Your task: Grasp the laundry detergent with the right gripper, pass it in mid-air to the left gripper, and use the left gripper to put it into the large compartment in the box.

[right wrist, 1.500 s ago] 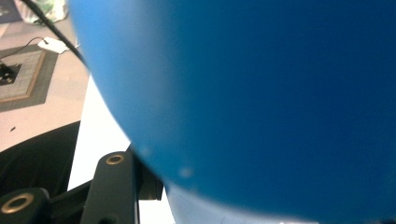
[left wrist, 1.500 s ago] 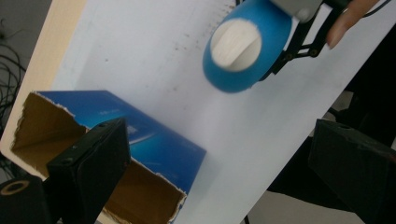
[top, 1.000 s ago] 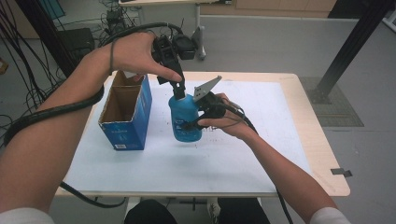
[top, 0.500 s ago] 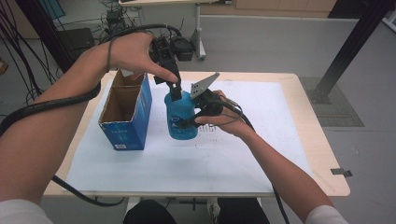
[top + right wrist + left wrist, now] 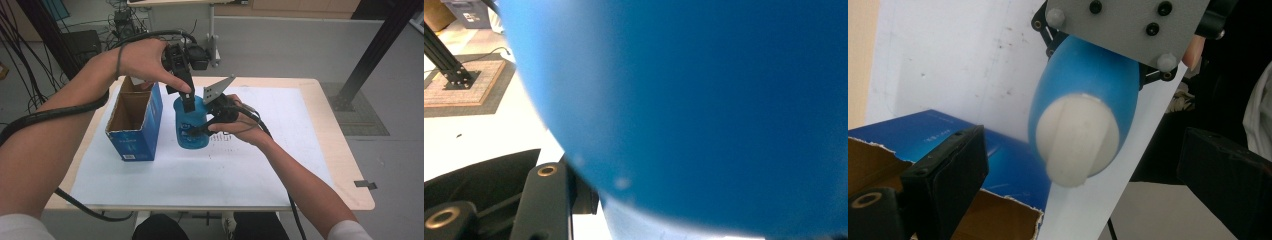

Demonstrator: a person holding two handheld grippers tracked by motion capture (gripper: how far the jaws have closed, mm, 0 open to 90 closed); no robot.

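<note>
The blue bottle [image 5: 192, 125] stands upright on the surface [image 5: 260, 165], just beside the open box [image 5: 134, 122]. The right tongs [image 5: 200, 131] are clamped around its body, steadying it. Above, the left tongs [image 5: 189, 104] hang with jaws spread either side of the white cap [image 5: 1077, 137], not yet pinching it, though the high view is crowded there. Cap looks still on; the bottle is outside the box.
</note>
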